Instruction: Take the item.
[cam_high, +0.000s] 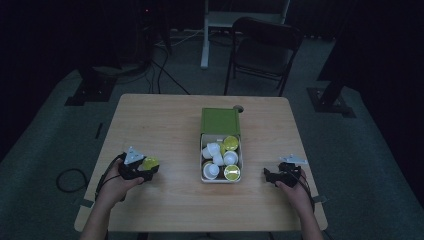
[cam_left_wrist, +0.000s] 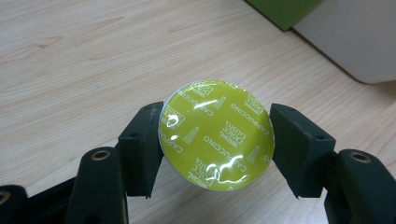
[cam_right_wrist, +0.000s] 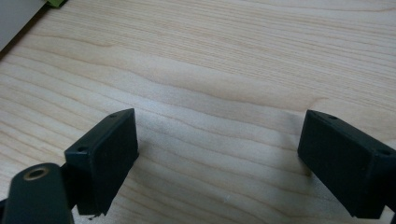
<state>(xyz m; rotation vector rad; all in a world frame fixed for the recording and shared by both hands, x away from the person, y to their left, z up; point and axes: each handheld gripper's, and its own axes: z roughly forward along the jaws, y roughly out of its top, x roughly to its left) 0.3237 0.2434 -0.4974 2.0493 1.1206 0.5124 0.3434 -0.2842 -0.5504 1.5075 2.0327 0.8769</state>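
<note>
Capsule (cam_left_wrist: 216, 134), round with a glossy yellow-green foil lid printed in white, sits clamped between the left gripper (cam_high: 141, 169) jaws over the pale wood table (cam_high: 160, 125), left of the box (cam_high: 221, 121) of capsules. Likely mid-transfer; next comes a steady carry. Right gripper (cam_right_wrist: 219, 158) rests wide open, holding nothing.

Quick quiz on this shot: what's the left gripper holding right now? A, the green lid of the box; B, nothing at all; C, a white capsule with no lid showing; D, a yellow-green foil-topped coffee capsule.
D: in the left gripper view the left gripper has its two black jaws pressed against the sides of the yellow-green capsule, whose foil reads Cappuccino.
</note>
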